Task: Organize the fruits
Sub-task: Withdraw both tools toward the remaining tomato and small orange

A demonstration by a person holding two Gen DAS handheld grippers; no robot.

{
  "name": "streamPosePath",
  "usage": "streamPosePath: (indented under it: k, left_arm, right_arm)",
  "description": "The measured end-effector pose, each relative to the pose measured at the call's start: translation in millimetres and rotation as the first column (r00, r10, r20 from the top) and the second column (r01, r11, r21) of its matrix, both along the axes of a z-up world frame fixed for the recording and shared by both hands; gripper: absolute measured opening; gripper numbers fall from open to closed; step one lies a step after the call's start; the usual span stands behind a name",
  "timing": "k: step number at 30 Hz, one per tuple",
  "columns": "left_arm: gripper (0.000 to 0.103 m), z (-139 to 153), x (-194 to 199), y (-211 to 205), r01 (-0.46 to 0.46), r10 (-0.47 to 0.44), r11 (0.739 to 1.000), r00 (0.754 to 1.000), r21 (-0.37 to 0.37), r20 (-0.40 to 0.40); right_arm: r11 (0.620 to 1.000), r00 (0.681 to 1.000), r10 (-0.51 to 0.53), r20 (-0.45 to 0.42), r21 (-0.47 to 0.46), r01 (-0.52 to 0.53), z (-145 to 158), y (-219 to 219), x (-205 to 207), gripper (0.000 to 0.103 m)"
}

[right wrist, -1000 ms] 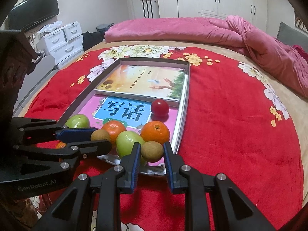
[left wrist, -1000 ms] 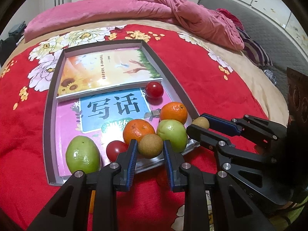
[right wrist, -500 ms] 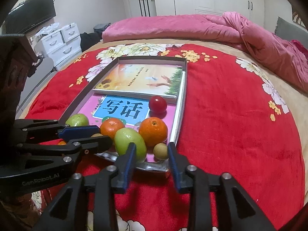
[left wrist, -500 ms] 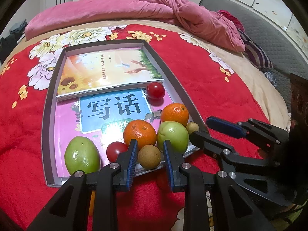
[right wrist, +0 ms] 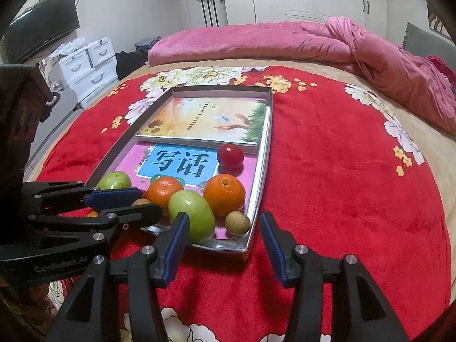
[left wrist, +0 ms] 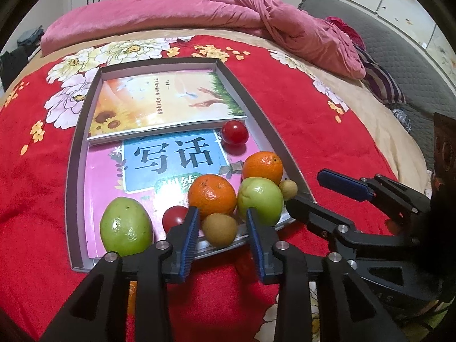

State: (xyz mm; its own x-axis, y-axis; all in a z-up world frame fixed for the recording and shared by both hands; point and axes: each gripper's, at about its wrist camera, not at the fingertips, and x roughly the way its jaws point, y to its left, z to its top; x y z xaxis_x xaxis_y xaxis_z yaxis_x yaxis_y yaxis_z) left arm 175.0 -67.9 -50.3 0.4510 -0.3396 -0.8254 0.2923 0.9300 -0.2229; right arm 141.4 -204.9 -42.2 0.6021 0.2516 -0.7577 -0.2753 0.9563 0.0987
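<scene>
Release is the step in hand: both grippers are being opened at the near end of the tray [left wrist: 74,131], where the fruit is gathered. A brown fruit [left wrist: 220,228] lies between the parting jaws of the left gripper [left wrist: 221,235], and no pad is seen pressing on it. A second brown fruit [right wrist: 237,223] rests in the tray's near corner, between the wider-spread jaws of the right gripper [right wrist: 223,238], untouched. Oranges [left wrist: 212,196], green fruit [left wrist: 126,230] and tomatoes [left wrist: 234,132] lie on the books [left wrist: 168,103]. Next, a clean withdrawal is judged necessary, so that nothing is nudged and rolled.
</scene>
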Motion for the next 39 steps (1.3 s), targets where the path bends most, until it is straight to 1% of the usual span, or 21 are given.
streamPosePath:
  k: [4,7,10,12,17,18,23,25,26,30,39]
  left_arm:
    - [0.039,2,-1,0,-0.003,0.003,1.0,1.0,0.002,0.003]
    - [0.042,4,-2,2,-0.006,0.006,1.0,1.0,-0.001,0.004]
    - [0.048,8,-4,3,-0.01,0.01,1.0,1.0,0.0,0.011]
    - [0.055,11,-5,5,-0.016,0.016,1.0,1.0,-0.001,0.019]
    - [0.065,21,-7,9,-0.028,0.028,1.0,0.999,-0.01,0.03]
    - [0.066,23,-7,9,-0.03,0.031,1.0,0.999,-0.008,0.033]
    - [0.067,33,-12,11,-0.036,0.036,0.999,0.998,-0.004,0.055]
    - [0.072,36,-14,14,-0.052,0.052,0.999,0.997,-0.005,0.058]
    - [0.077,37,-14,16,-0.062,0.062,0.998,0.996,-0.005,0.059]
    - [0.077,44,-15,25,-0.091,0.092,0.996,0.993,-0.018,0.069]
    - [0.078,63,-20,55,-0.141,0.145,0.989,0.986,-0.048,0.08]
  right_arm:
    - [1.0,1.0,-0.006,-0.001,0.005,0.006,1,-2,-1,0.056]
    - [1.0,1.0,-0.013,0.005,0.003,0.013,2,-5,-1,0.058]
    - [1.0,1.0,-0.027,0.011,0.008,0.027,4,-8,-2,0.062]
    - [0.999,0.999,-0.037,0.015,0.014,0.036,6,-11,-3,0.064]
    - [0.998,0.998,-0.06,0.034,0.032,0.058,13,-17,-5,0.07]
    - [0.997,0.997,-0.064,0.041,0.034,0.063,15,-18,-5,0.071]
    - [0.996,0.995,-0.076,0.058,0.042,0.073,21,-20,-7,0.079]
    - [0.996,0.995,-0.078,0.063,0.049,0.075,23,-21,-9,0.08]
    - [0.996,0.994,-0.08,0.069,0.052,0.077,25,-21,-10,0.081]
    - [0.995,0.992,-0.084,0.094,0.052,0.08,32,-21,-14,0.085]
    - [0.992,0.984,-0.107,0.142,0.084,0.096,49,-25,-23,0.09]
